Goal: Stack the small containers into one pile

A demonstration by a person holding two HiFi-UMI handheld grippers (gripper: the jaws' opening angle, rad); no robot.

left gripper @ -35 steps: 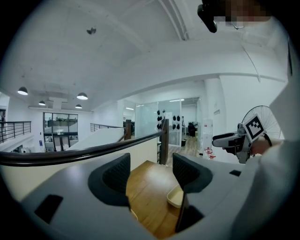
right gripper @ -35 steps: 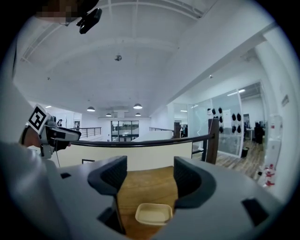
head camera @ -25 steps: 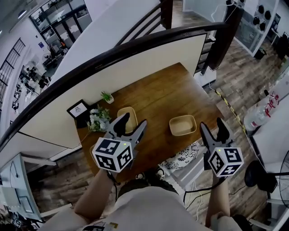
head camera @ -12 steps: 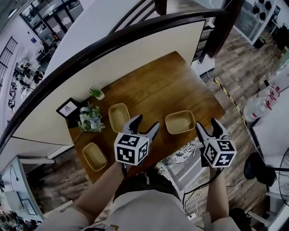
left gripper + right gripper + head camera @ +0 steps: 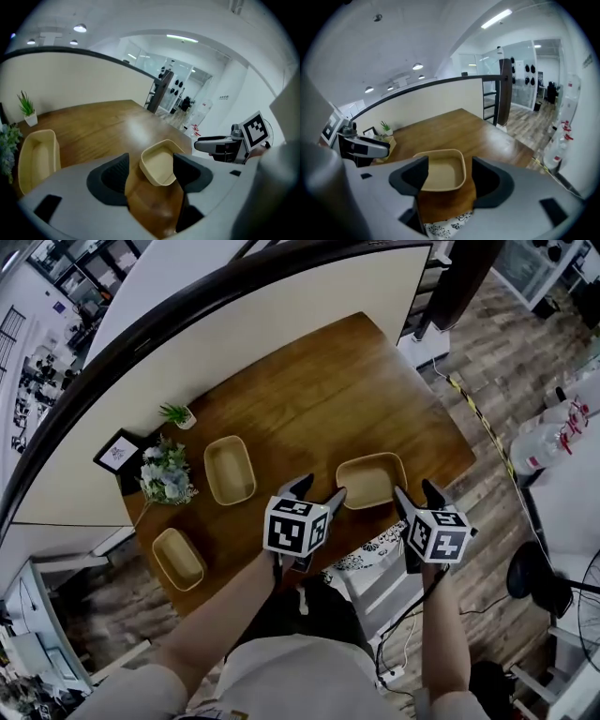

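Both my tongs hang over the near edge of the wooden table (image 5: 309, 381), angled down toward it. The left gripper (image 5: 319, 488) has its jaws spread wide and holds nothing; looking along them, one beige container (image 5: 159, 164) shows in the gap, close against the right-hand pad, with neither pad pressing on it. The right gripper (image 5: 416, 489) is also wide apart, though its jaws have just been closing a little. That same container lies ahead of them on the wood, framed in the gap but not gripped. In the head view this container sits between my two tools, at 3 o'clock from the left one and 9 o'clock from the right, near the table's front edge. A second container (image 5: 230, 470) rests at 9 o'clock from my left gripper, well apart from the first. The third container (image 5: 178, 559) lies at 8 o'clock, by the table's near-left corner. All three are separate and open side up. A bunch of flowers (image 5: 167, 472) stands just beside the second one.
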